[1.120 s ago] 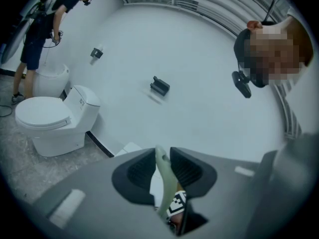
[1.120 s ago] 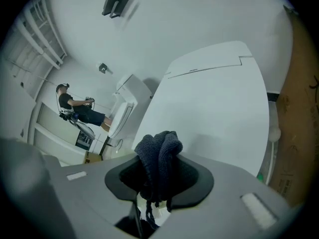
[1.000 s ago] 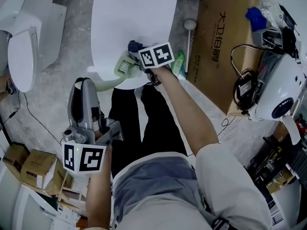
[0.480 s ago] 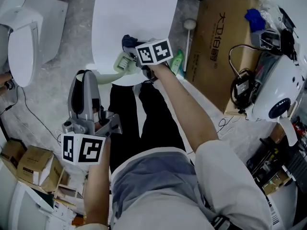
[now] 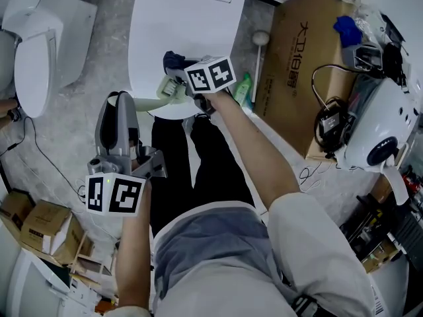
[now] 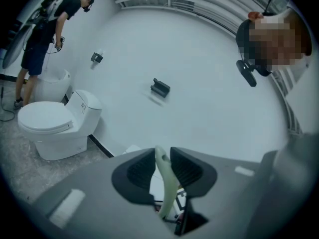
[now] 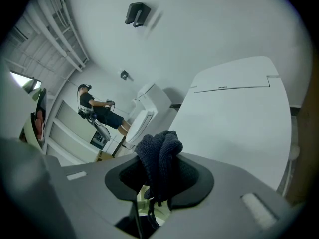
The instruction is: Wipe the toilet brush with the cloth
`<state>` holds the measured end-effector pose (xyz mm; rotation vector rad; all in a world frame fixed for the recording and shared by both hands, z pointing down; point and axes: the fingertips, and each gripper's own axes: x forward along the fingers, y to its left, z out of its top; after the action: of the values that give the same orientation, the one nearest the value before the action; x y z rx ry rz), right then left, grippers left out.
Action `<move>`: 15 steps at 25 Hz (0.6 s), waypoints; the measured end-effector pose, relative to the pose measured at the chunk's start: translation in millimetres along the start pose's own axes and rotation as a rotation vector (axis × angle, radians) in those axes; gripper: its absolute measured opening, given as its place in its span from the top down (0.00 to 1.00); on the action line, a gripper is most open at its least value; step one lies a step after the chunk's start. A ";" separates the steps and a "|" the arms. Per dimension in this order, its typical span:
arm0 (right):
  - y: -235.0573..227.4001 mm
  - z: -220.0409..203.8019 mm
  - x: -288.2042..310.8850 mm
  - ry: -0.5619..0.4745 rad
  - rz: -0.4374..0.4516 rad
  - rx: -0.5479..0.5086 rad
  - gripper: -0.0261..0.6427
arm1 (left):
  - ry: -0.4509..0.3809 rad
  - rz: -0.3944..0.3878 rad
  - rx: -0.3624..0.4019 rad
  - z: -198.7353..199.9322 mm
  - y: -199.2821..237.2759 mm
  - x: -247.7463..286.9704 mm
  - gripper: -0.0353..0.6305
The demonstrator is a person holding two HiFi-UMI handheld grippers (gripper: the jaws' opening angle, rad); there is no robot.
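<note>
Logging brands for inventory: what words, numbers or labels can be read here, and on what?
"大卫", then digits and a character too blurred to be sure of: cardboard box.
Marker cubes: square patterns only, no words.
Sticker at the head view's bottom right corner: too small to read.

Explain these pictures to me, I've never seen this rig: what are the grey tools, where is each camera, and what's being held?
No robot: a person holds a two-jaw tool in each hand. The head view looks down from the person's head at a closed toilet. The other two cameras ride on the tools, looking along the jaws. The left gripper is shut on the handle of the pale green toilet brush; the right gripper is shut on a dark cloth, near the brush head.
</note>
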<state>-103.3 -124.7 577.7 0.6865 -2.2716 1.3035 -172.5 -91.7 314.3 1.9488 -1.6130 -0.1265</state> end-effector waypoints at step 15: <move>11.7 -9.4 -12.1 0.003 0.070 -0.056 0.79 | -0.026 0.045 0.000 0.1 2.0 -5.8 0.95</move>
<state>-99.8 -109.0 567.2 0.5900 -2.3399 1.2663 -175.8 -86.5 313.5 1.9173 -1.6723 -0.1346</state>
